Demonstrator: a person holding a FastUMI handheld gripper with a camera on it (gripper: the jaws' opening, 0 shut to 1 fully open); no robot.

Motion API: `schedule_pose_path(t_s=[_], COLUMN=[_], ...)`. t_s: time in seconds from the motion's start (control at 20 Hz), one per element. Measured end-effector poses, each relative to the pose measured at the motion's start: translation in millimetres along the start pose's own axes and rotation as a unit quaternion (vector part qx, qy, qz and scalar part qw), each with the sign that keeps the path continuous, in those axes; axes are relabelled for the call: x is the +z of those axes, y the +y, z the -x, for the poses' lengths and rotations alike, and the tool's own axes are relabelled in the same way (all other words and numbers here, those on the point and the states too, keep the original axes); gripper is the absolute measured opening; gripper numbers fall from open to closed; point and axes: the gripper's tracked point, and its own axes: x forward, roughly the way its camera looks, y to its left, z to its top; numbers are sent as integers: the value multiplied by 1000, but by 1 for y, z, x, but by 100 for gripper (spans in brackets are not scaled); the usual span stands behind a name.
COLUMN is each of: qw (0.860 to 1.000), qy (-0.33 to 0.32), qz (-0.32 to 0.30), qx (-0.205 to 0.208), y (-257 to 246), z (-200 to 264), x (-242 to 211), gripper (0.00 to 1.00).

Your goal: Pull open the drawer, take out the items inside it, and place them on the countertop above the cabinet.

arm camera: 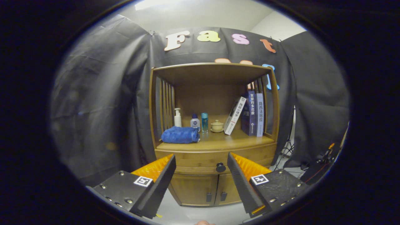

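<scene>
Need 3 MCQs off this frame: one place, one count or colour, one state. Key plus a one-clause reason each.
1. Where does the blue towel lie?
A. on the cabinet's countertop, by the pump bottle
B. on the floor
C. on top of the books

2. How many books stand on the countertop?
A. one
B. three
C. five

3. What state is the drawer in?
A. pulled fully out
B. closed
C. removed

Key:
1 A, the towel rests on the wooden top just before the bottle.
2 B, one white book leans on two dark upright ones.
3 B, its front sits flush and the open gripper has the knob ahead of its fingers, untouched.
</scene>
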Motion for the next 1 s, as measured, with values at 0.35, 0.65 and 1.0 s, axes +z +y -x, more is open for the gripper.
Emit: schedule_pose_path(t_s=[0.35, 0.65, 1.0], qw=[1000, 999, 997], qy=[1, -5, 40], qz=[5, 36, 59], qx=[-24, -32, -39], y=[-12, -25, -54], z=[-23, -74, -148], x=[-12, -41, -106], gripper=[99, 99, 98])
